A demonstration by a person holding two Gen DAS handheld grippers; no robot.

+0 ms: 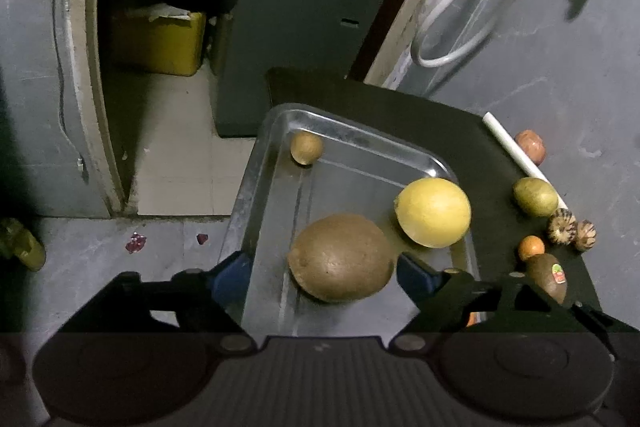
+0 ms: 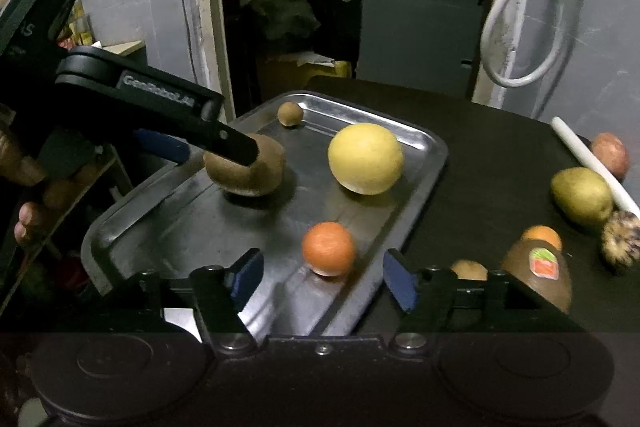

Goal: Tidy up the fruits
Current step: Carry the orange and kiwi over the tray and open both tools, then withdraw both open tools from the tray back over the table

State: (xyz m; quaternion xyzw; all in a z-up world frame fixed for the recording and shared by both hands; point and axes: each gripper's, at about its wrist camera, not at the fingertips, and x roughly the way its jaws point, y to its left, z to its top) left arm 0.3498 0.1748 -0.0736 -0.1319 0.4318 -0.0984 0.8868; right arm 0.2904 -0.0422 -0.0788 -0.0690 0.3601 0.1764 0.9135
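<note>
- Your left tool point(image 1: 324, 273) has its blue pads spread on both sides of the big brown round fruit point(image 1: 341, 258), which rests on the shiny metal tray point(image 1: 352, 139). I see a gap at each pad, so it looks released, not gripping.
- Your right tool point(image 2: 320, 277) is also spread wide and holds nothing; the small orange fruit point(image 2: 329, 248) sits on the tray just ahead of it.
- Four fruits lie in the tray: the brown one, the large yellow round fruit point(image 2: 365, 159), the orange one and a small brown ball point(image 2: 290, 113).
- On the black bench point(image 2: 480, 155) there remain the green-yellow pear-like fruit point(image 2: 582, 195), the stickered kiwi point(image 2: 538, 275) and some others, so I judge the work about half done.
</note>
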